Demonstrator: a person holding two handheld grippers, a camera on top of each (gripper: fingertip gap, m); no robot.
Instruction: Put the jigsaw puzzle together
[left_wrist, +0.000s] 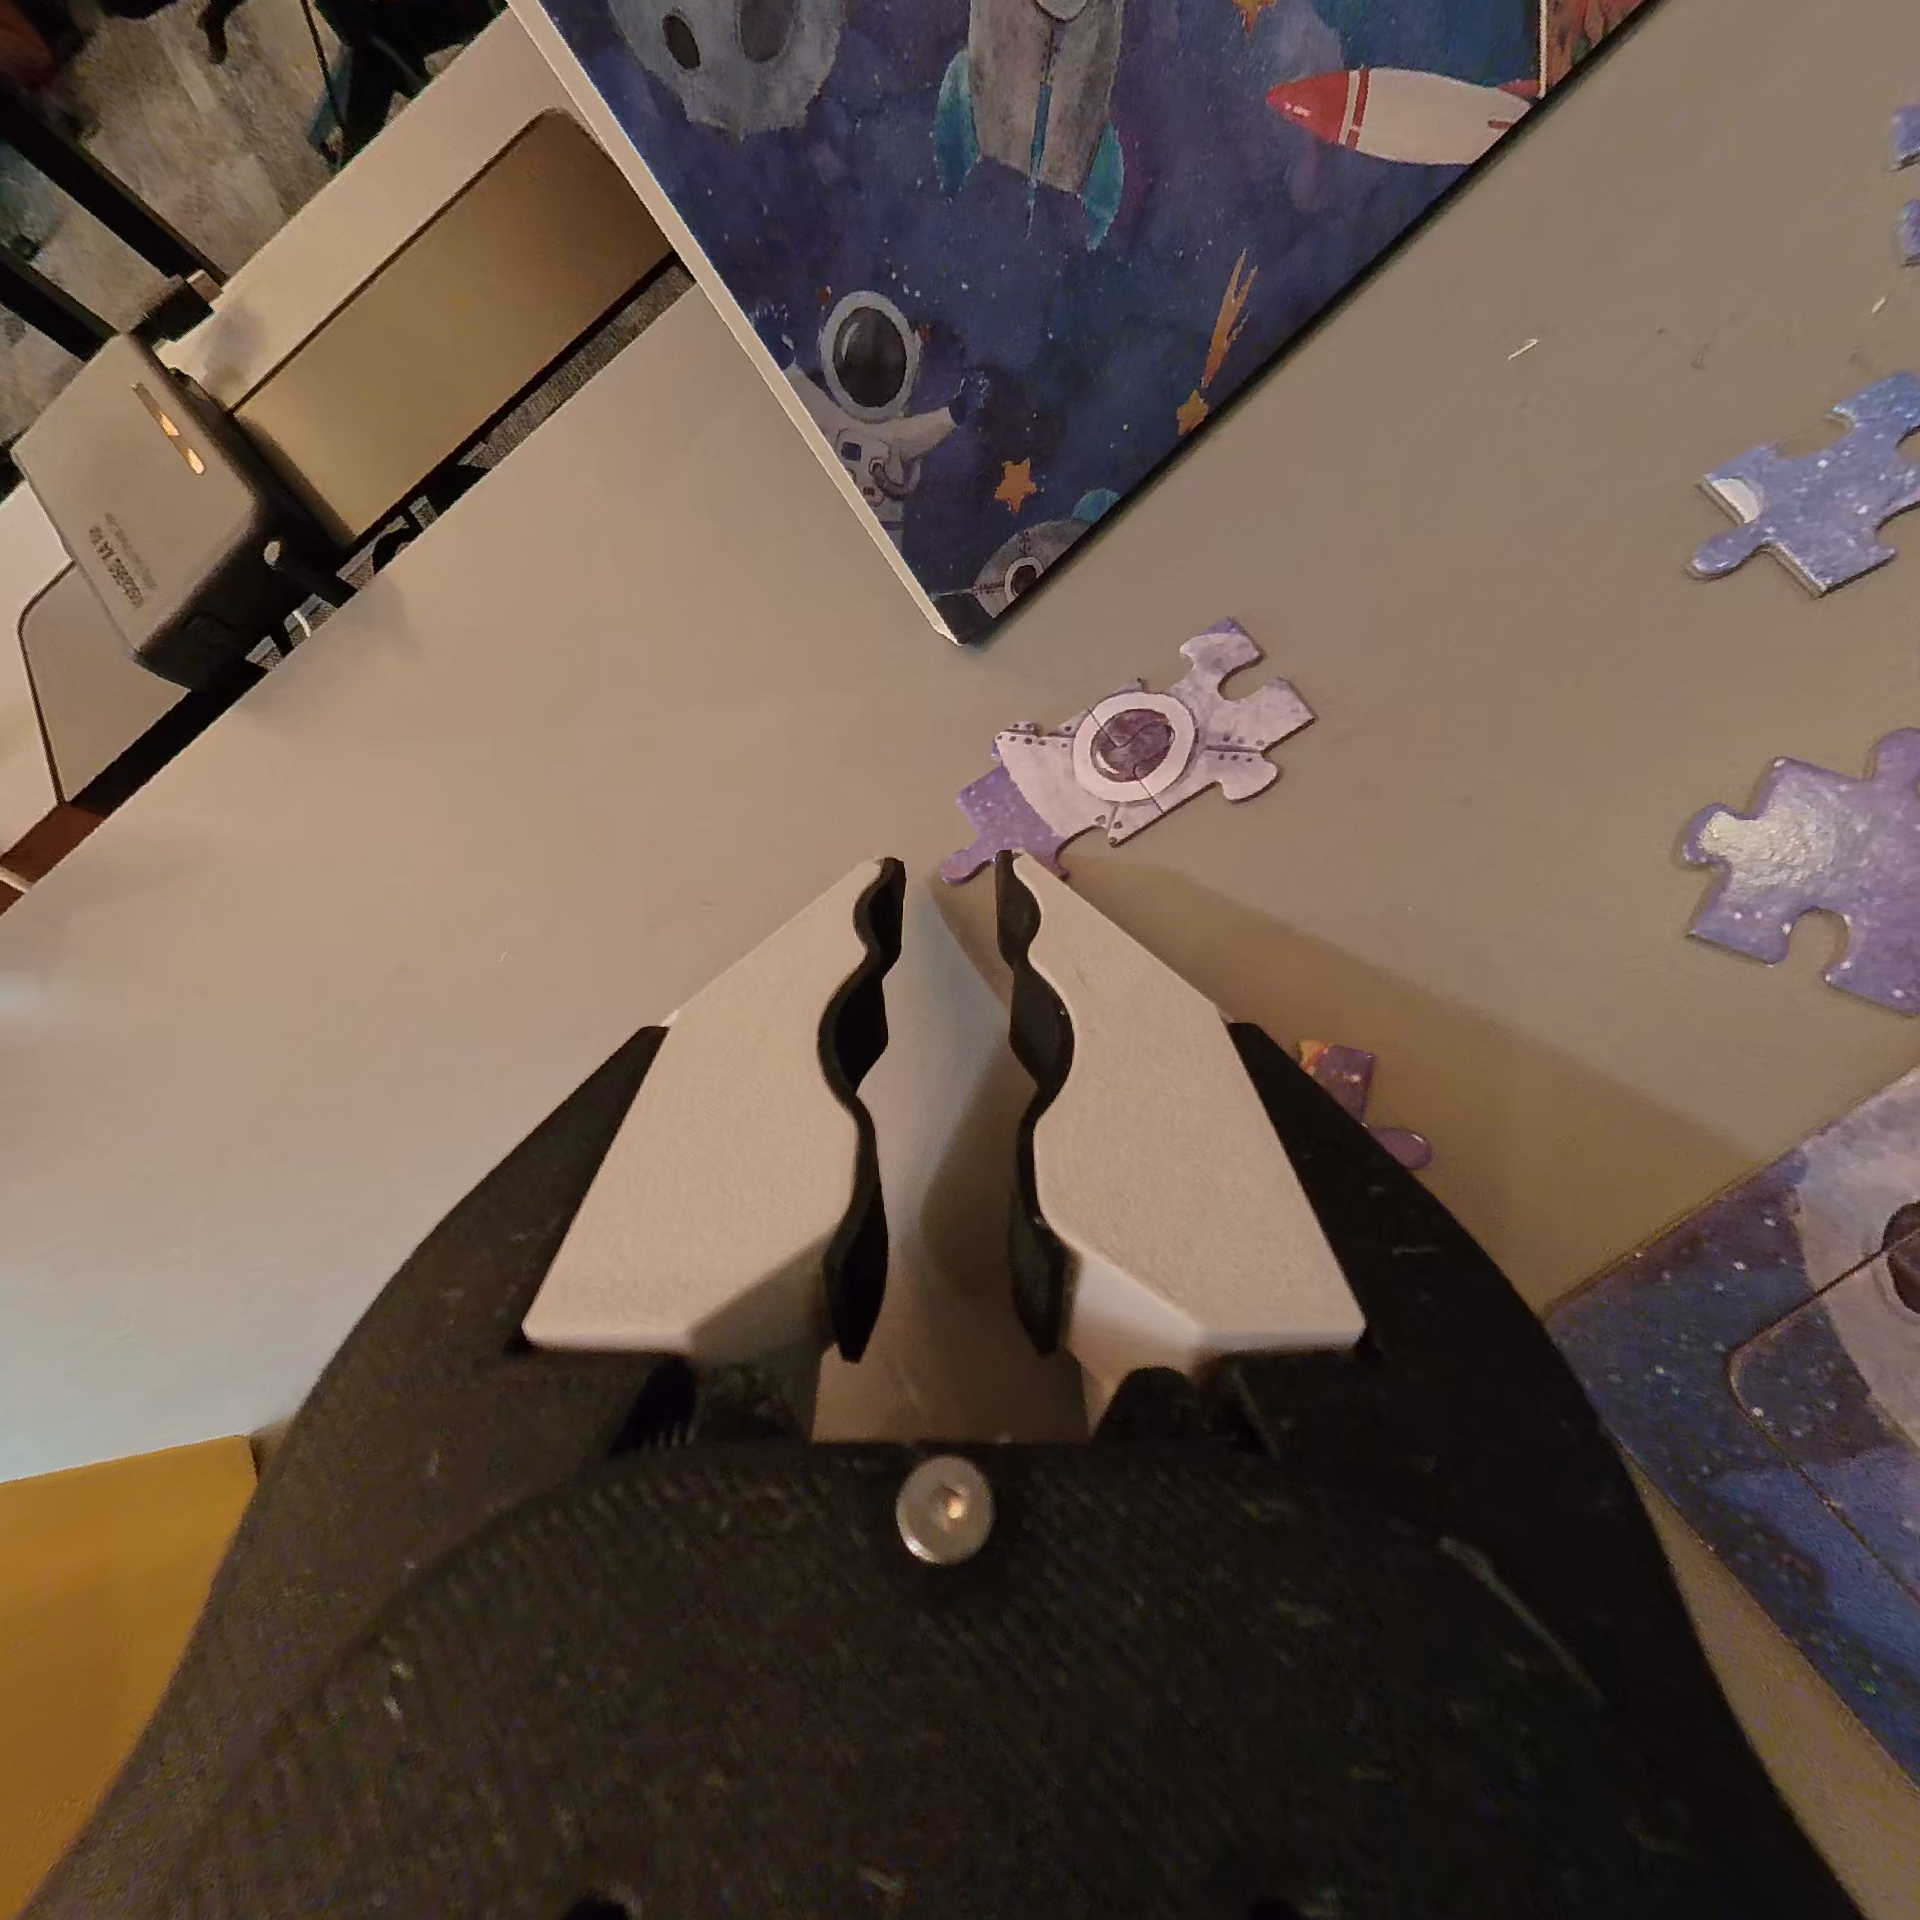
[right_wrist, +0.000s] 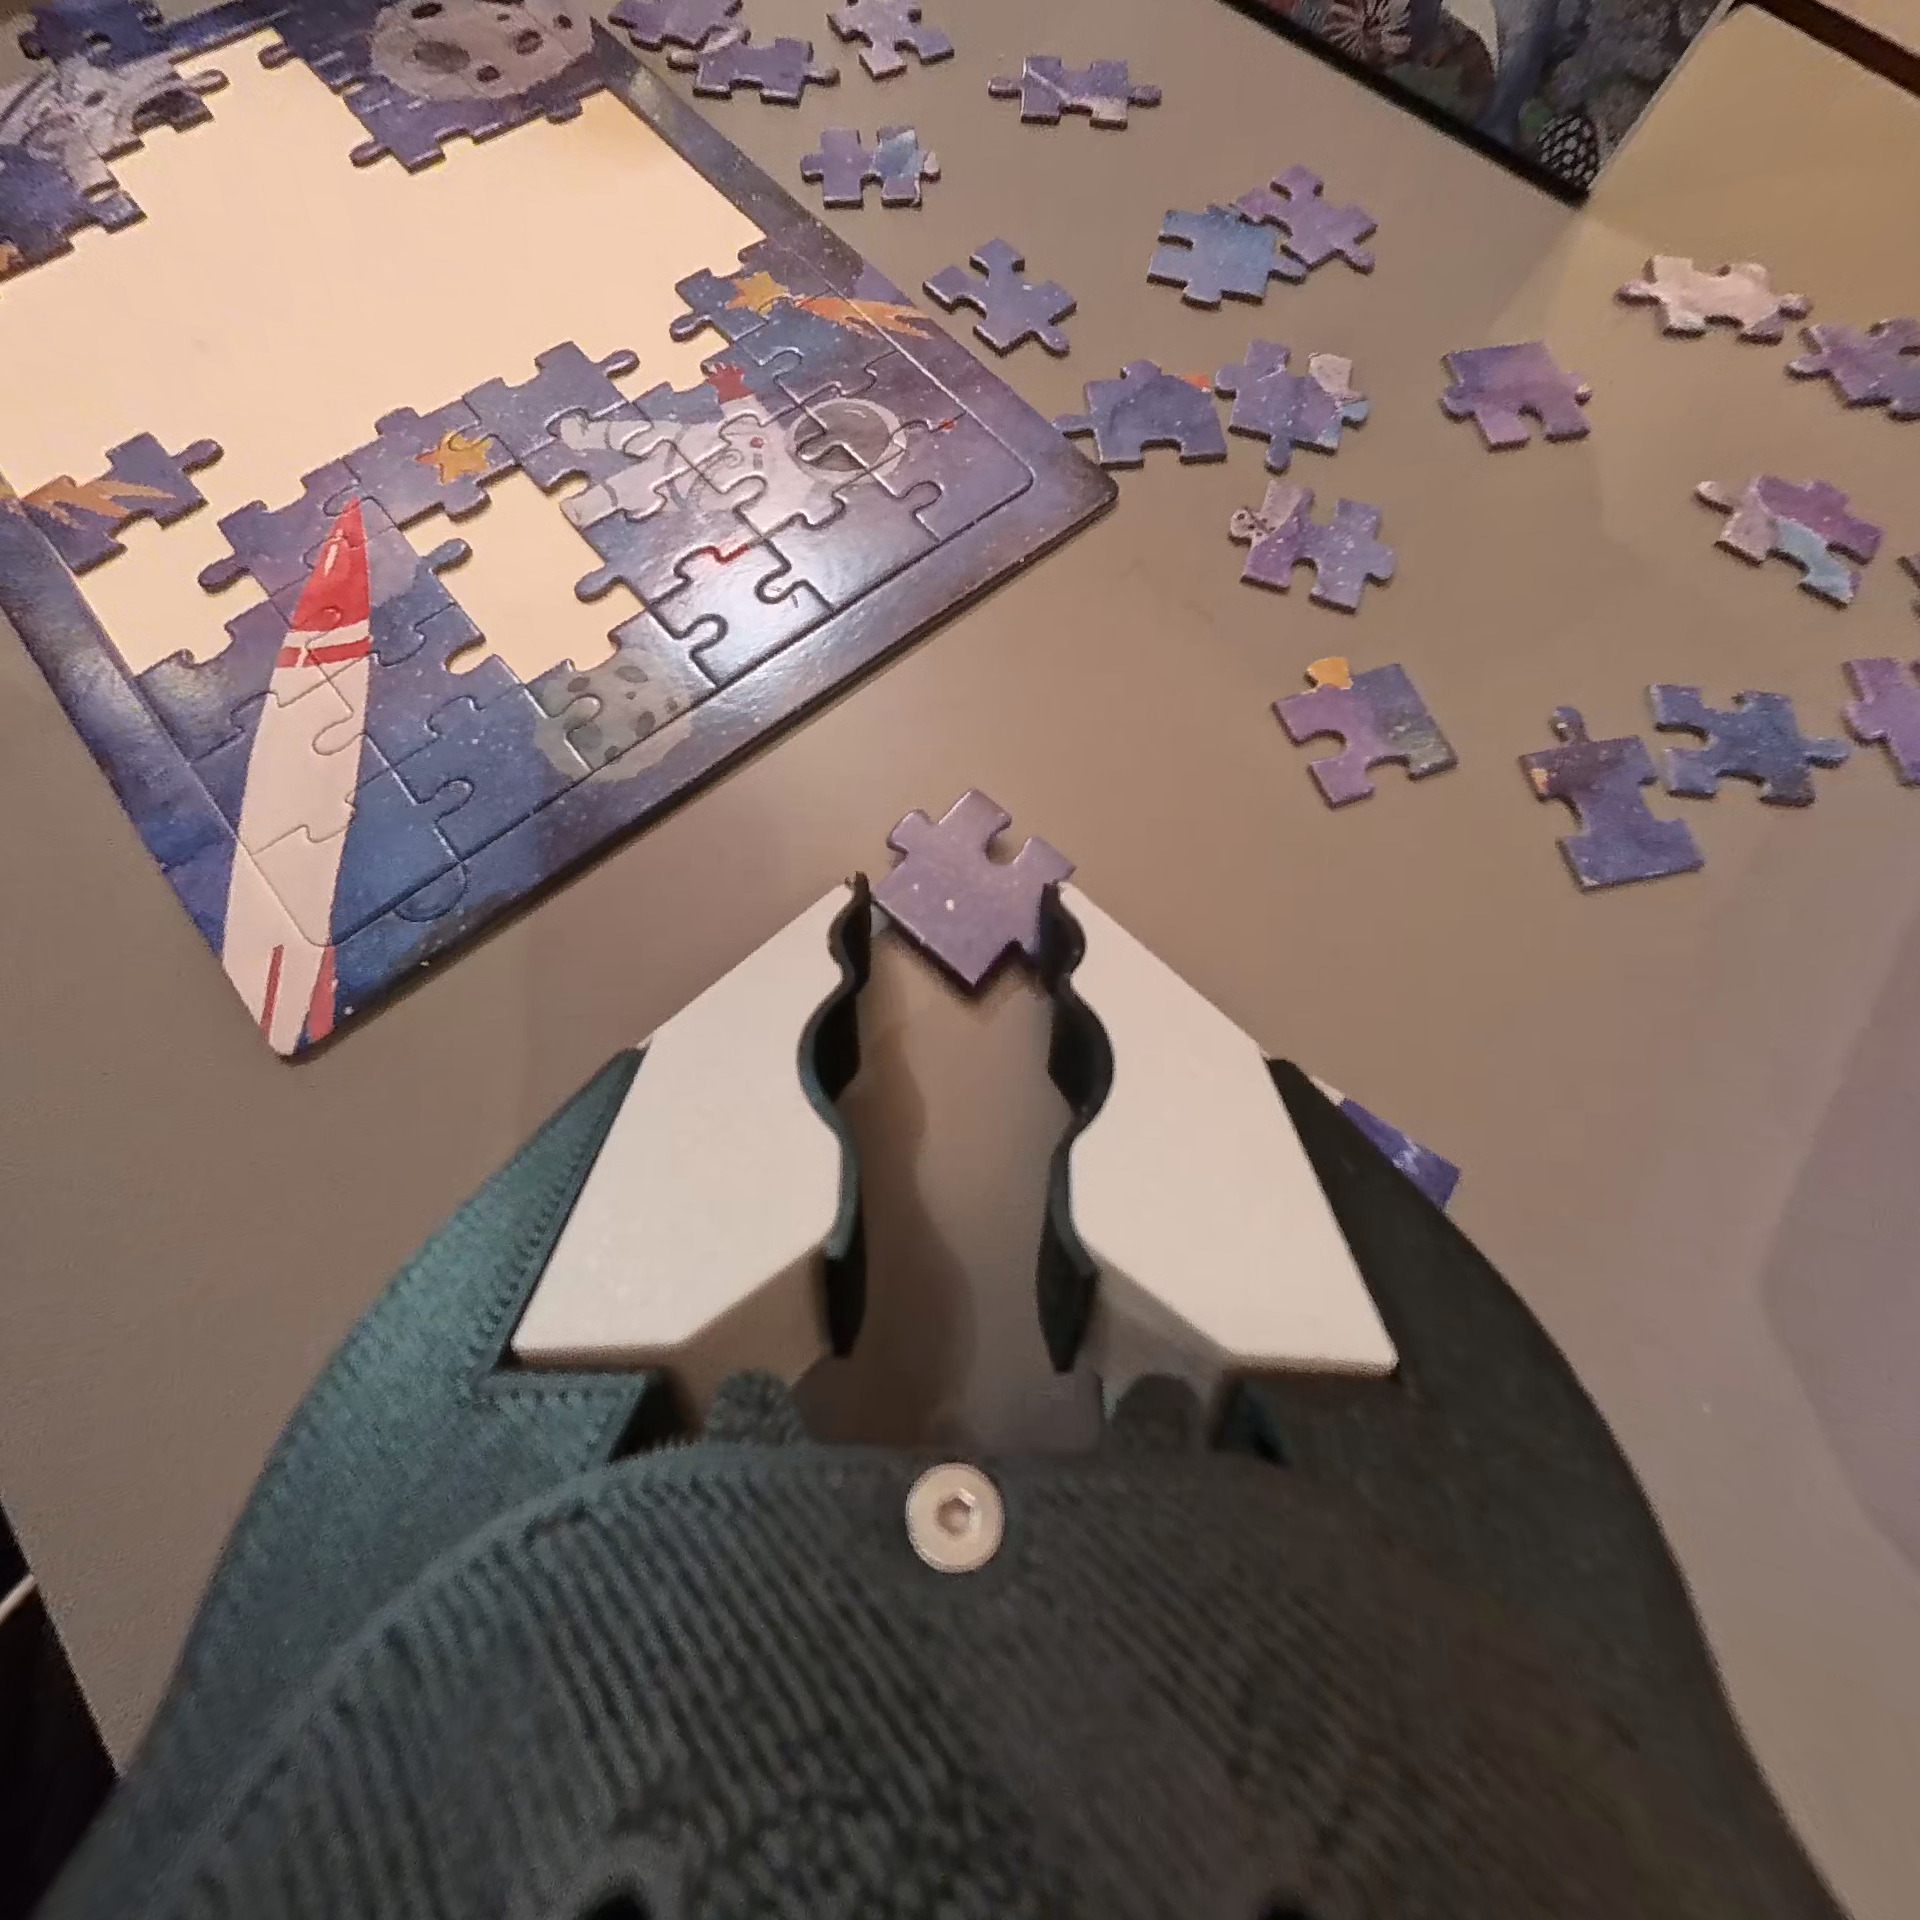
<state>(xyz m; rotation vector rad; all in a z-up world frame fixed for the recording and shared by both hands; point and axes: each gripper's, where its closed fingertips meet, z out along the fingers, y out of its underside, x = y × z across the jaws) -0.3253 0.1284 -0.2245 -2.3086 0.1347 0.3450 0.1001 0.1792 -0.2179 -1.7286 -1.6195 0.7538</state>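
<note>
My right gripper (right_wrist: 958, 902) is shut on a purple puzzle piece (right_wrist: 961, 852). Both pads press its edges and it lies flat between the fingertips, over the grey table just off the near corner of the partly filled puzzle tray (right_wrist: 623, 769). My left gripper (left_wrist: 945, 868) is open with bare table showing between its pads. Its right fingertip (left_wrist: 1006, 873) is at the tab of a small cluster of joined pale purple pieces with a round porthole (left_wrist: 1132, 758), which lies flat on the table.
A box lid with a space picture (left_wrist: 1039, 260) stands behind the cluster. Several loose purple pieces (right_wrist: 1361, 727) are scattered to the right of the tray, and two show in the left wrist view (left_wrist: 1808, 509). A dark device (left_wrist: 177, 520) sits at the far left table edge. My left gripper's tips are some 25 centimeters from the dark device (left_wrist: 177, 520).
</note>
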